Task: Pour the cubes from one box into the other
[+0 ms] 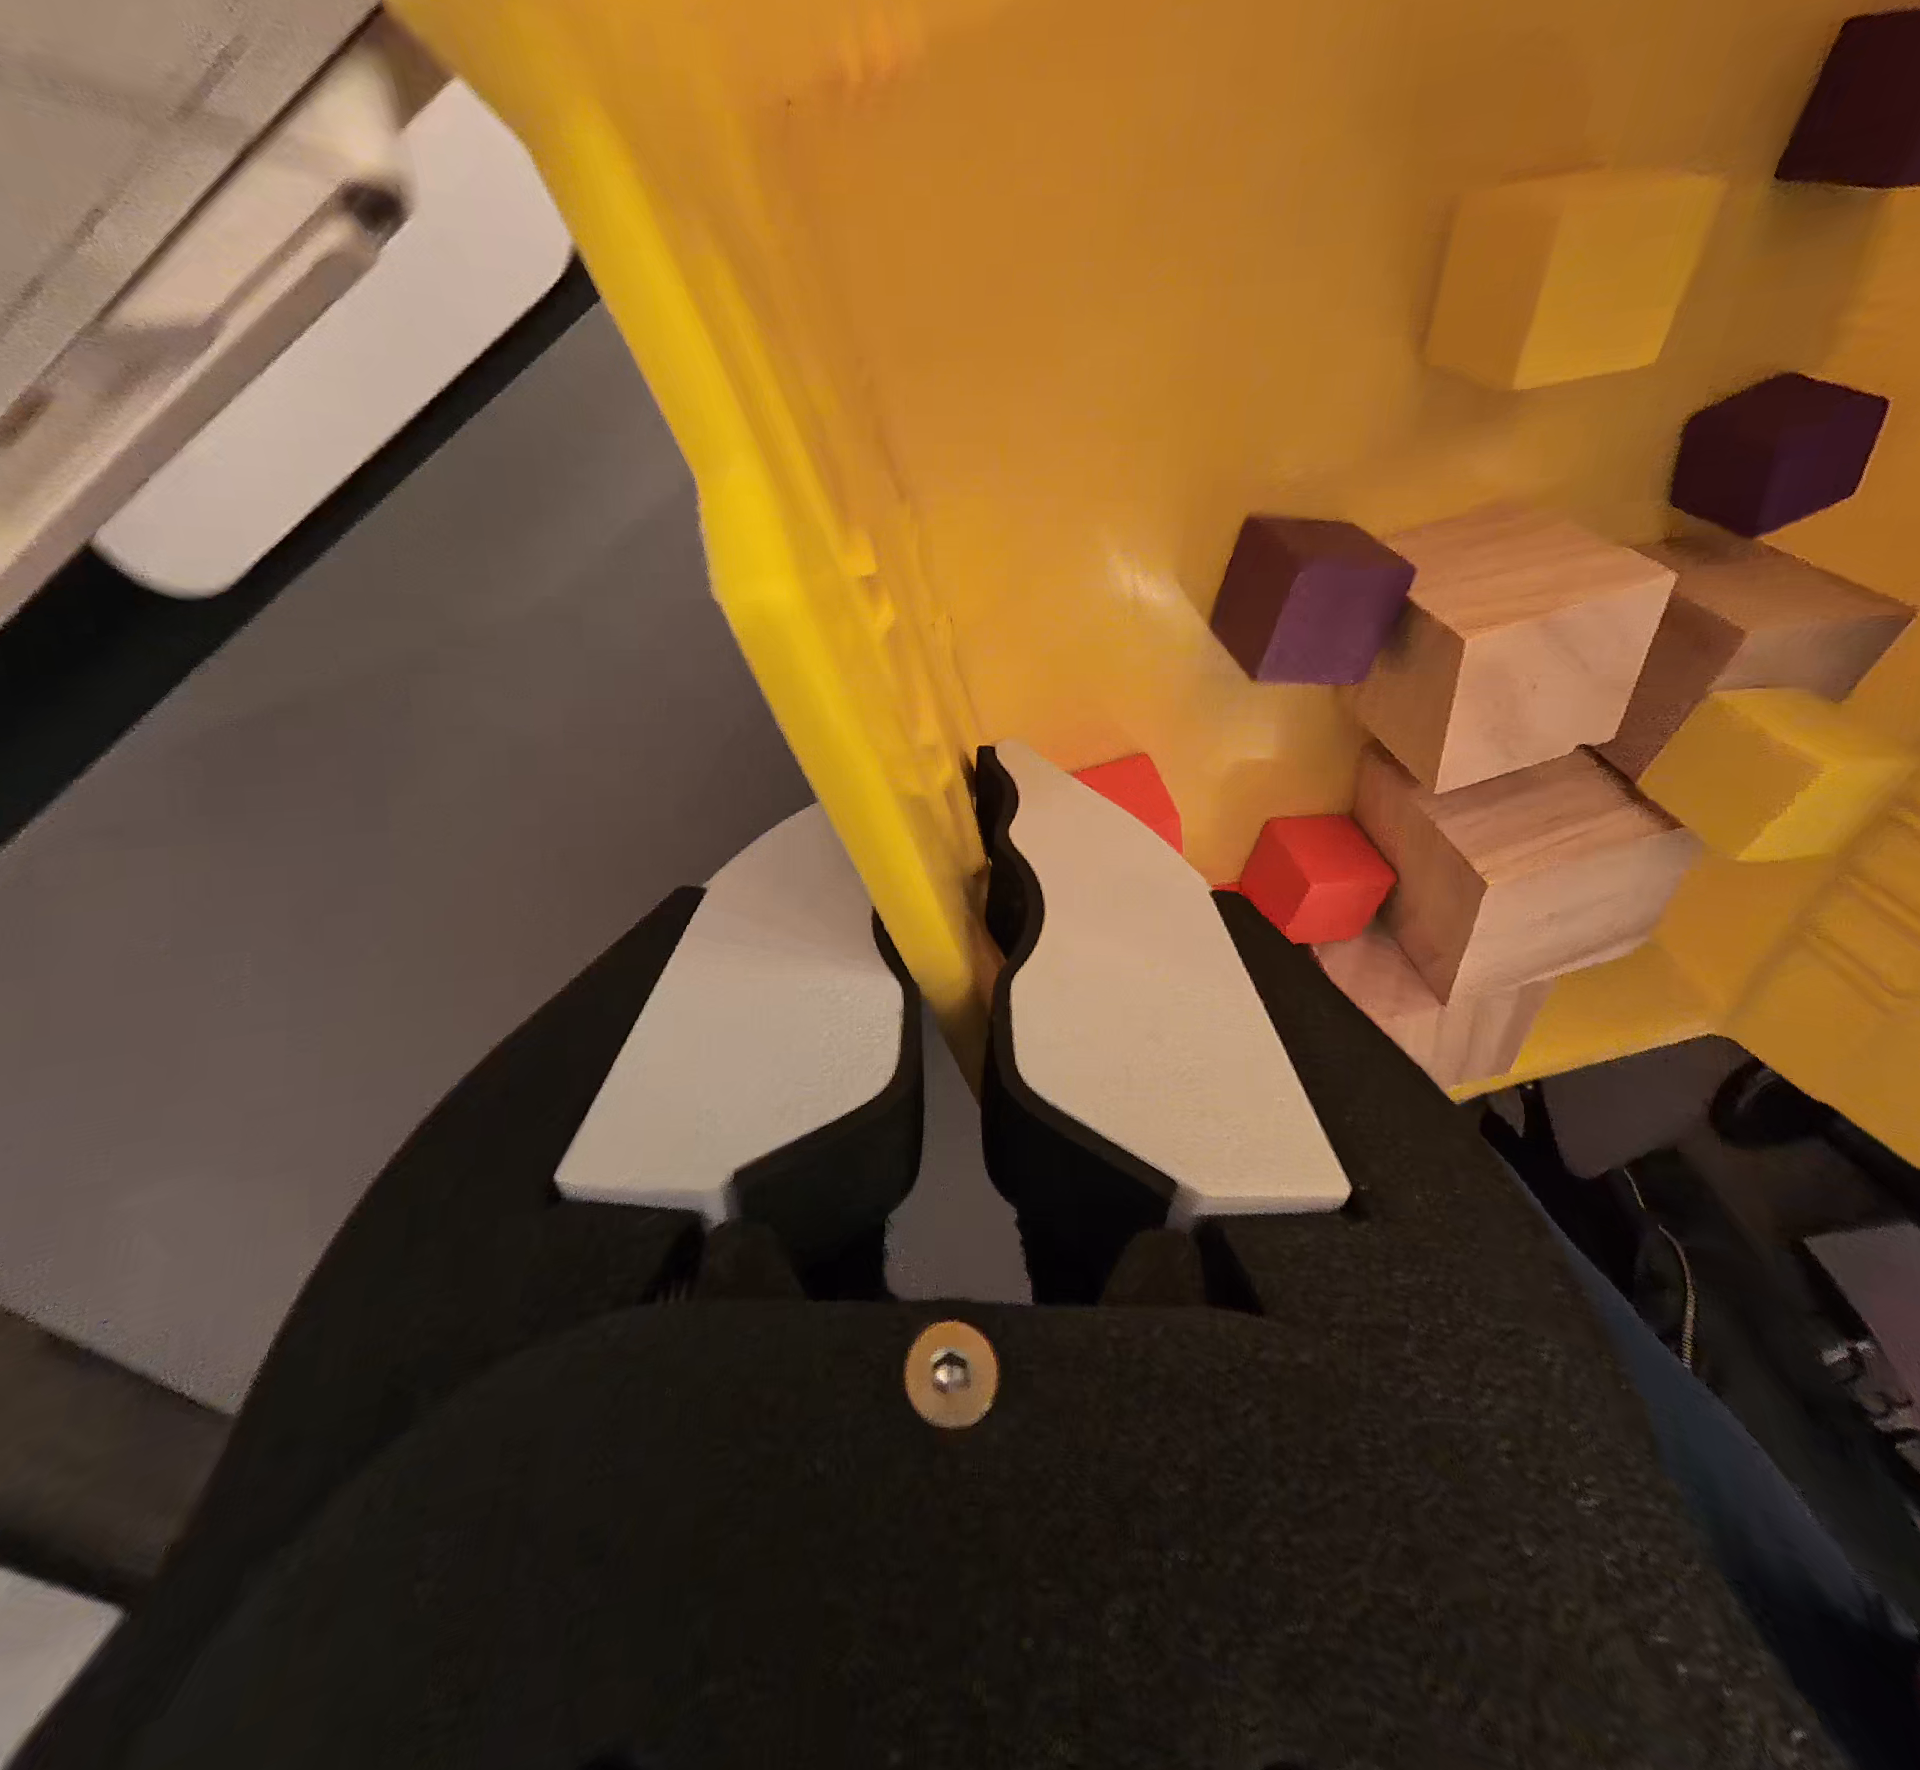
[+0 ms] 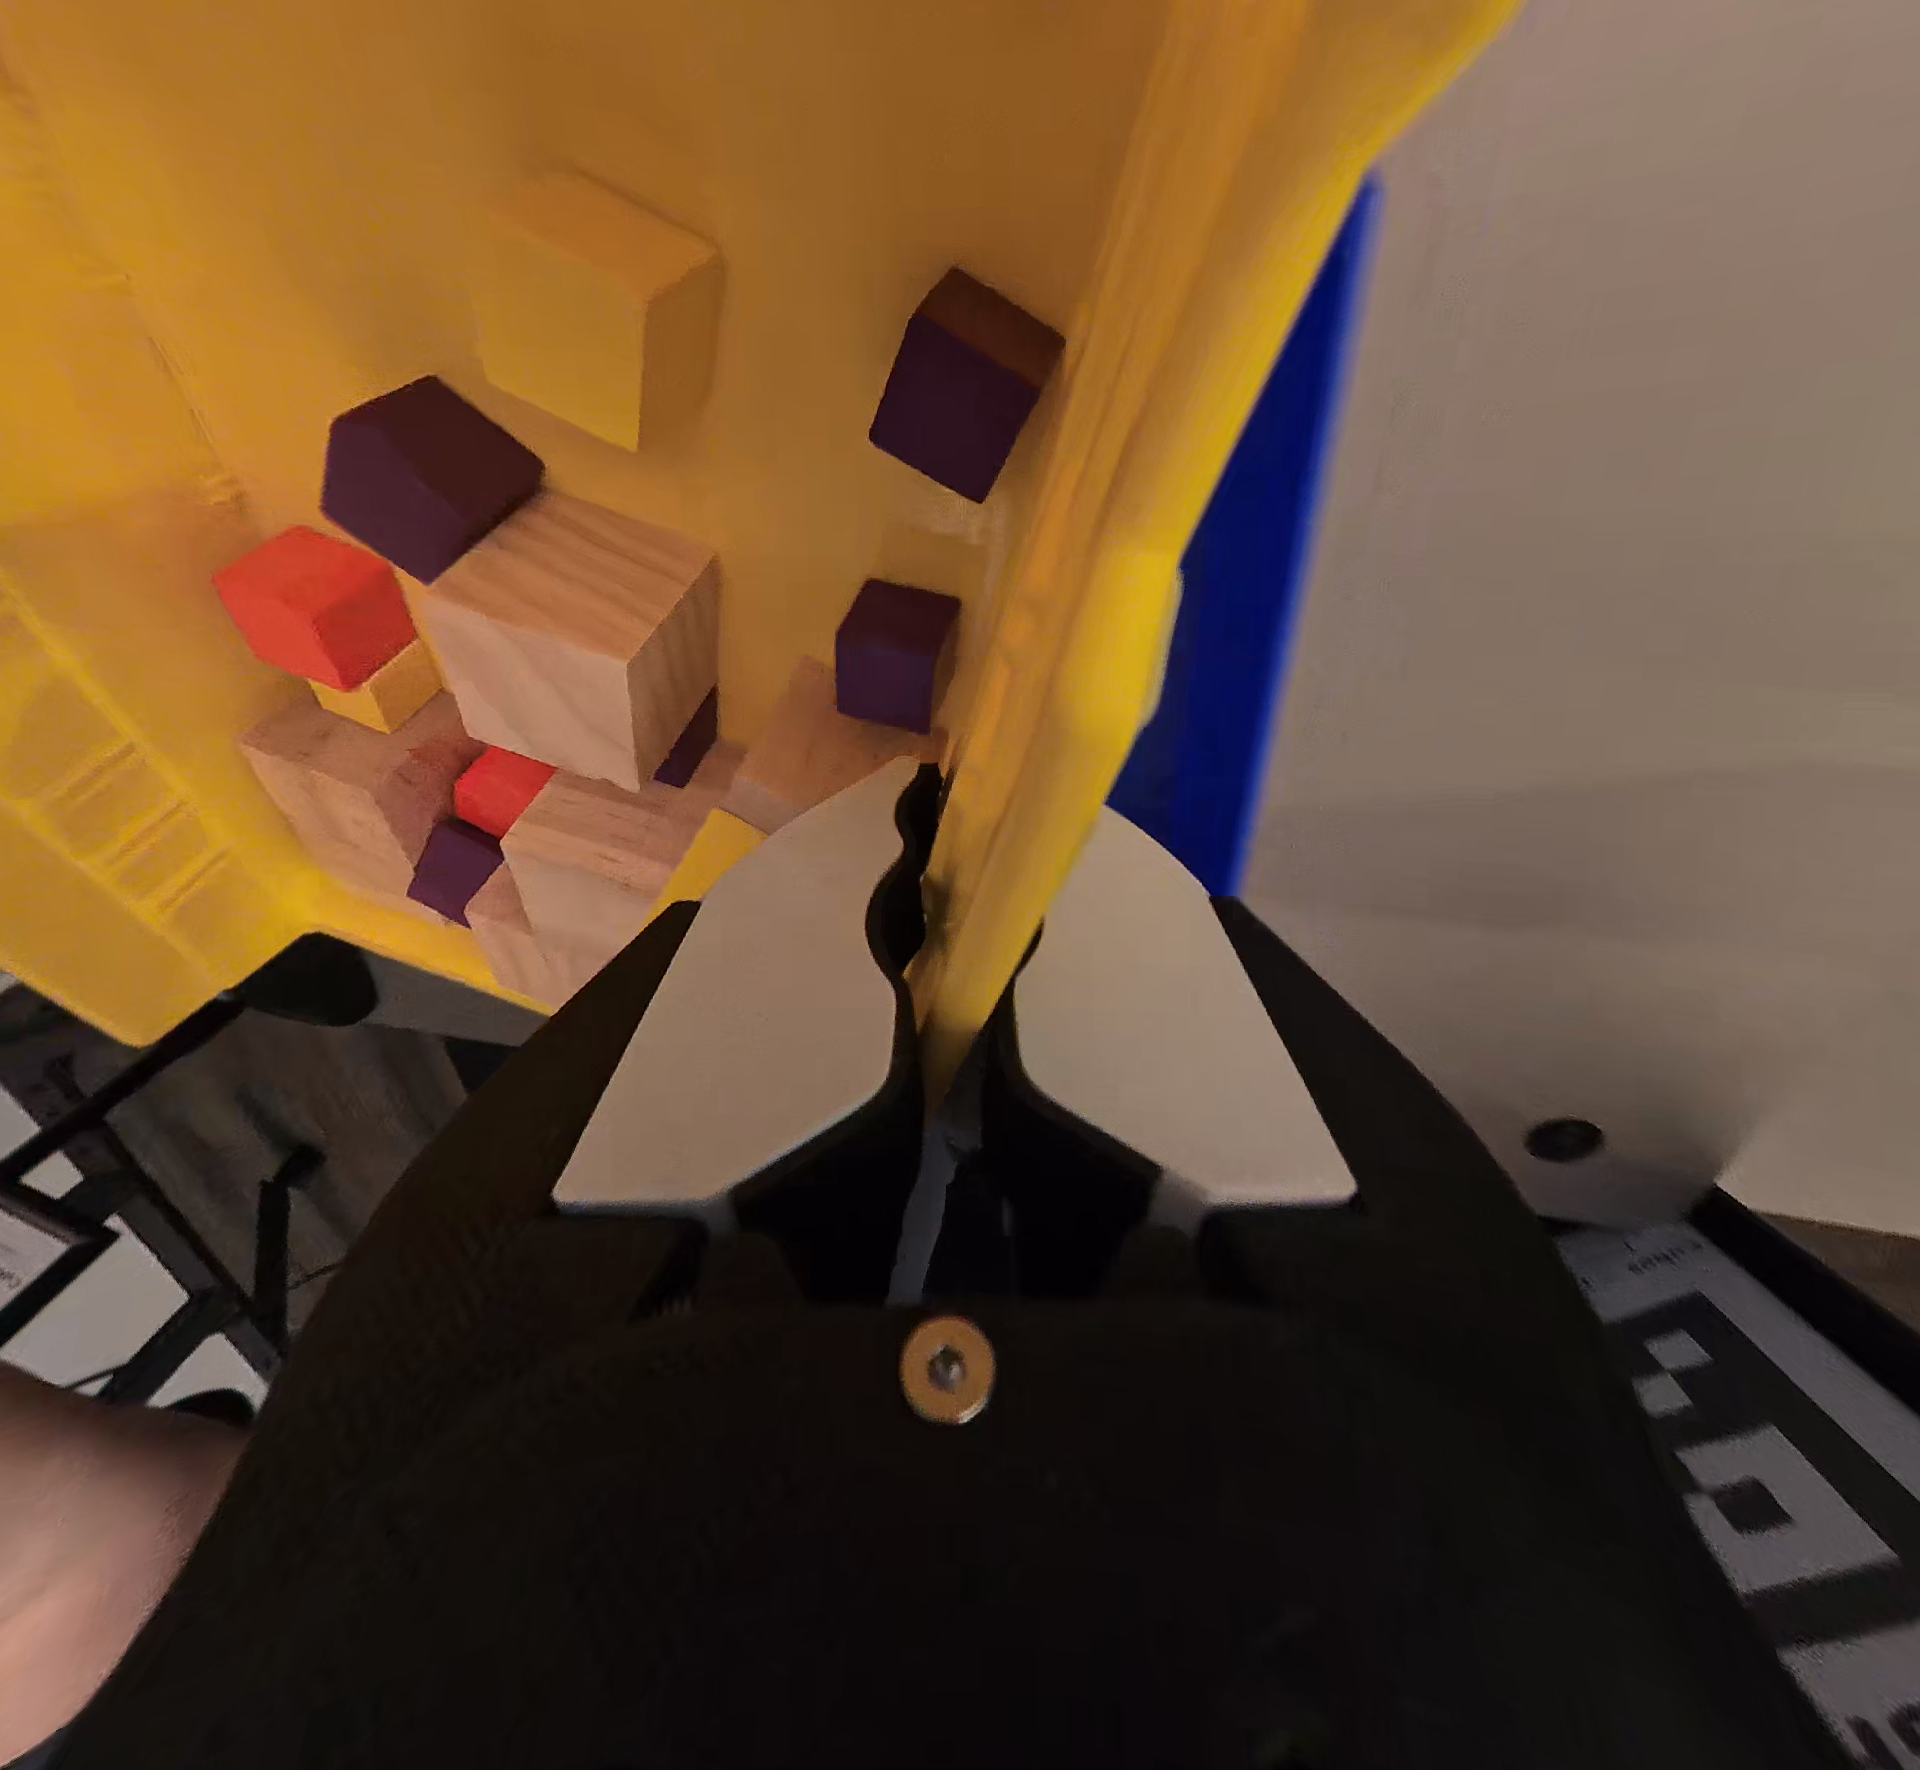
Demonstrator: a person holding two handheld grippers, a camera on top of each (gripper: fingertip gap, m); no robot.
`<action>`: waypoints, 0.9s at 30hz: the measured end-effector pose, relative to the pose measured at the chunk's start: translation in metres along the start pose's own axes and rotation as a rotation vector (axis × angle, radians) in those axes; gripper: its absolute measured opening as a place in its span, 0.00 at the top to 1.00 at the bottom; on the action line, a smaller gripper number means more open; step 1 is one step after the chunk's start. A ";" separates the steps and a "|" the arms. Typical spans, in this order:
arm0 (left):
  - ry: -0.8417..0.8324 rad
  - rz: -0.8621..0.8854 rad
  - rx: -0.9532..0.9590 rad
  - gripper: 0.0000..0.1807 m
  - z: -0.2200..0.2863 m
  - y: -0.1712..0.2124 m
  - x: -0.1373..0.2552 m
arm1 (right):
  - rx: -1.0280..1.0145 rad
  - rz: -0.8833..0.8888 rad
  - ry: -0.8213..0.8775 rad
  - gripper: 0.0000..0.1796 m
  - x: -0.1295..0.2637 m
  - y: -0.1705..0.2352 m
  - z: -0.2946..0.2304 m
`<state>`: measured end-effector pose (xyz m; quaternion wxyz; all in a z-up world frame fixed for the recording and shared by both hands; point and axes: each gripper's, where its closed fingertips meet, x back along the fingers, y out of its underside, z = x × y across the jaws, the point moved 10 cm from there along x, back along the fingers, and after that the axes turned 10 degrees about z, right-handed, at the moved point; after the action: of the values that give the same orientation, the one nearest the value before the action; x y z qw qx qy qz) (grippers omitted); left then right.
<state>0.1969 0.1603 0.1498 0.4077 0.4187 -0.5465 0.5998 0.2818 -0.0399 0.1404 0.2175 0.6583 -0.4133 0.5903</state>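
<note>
The yellow box (image 1: 1091, 286) is held tilted up off the desk, its two side walls clamped by the left tongs (image 1: 971, 847) and the right tongs (image 2: 930, 847). Purple, red, yellow and plain wooden cubes (image 2: 571, 629) are piled toward its lower edge. A blue box (image 2: 1236, 577) is seen just behind the right wall.
</note>
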 end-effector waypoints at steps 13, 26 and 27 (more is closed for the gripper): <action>0.015 0.130 -0.096 0.97 0.065 -0.082 -0.038 | -0.109 0.143 0.054 0.96 0.012 -0.012 0.101; -0.011 0.418 -0.119 0.97 0.053 -0.088 -0.019 | -0.021 0.396 0.152 0.96 0.032 -0.025 0.087; -0.010 0.437 -0.115 0.97 0.050 -0.086 -0.018 | -0.007 0.415 0.165 0.96 0.033 -0.025 0.083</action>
<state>0.2869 0.1158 0.1628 0.2886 0.2693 -0.6594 0.6398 0.3503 -0.1000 0.1599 0.1269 0.5078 -0.5229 0.6728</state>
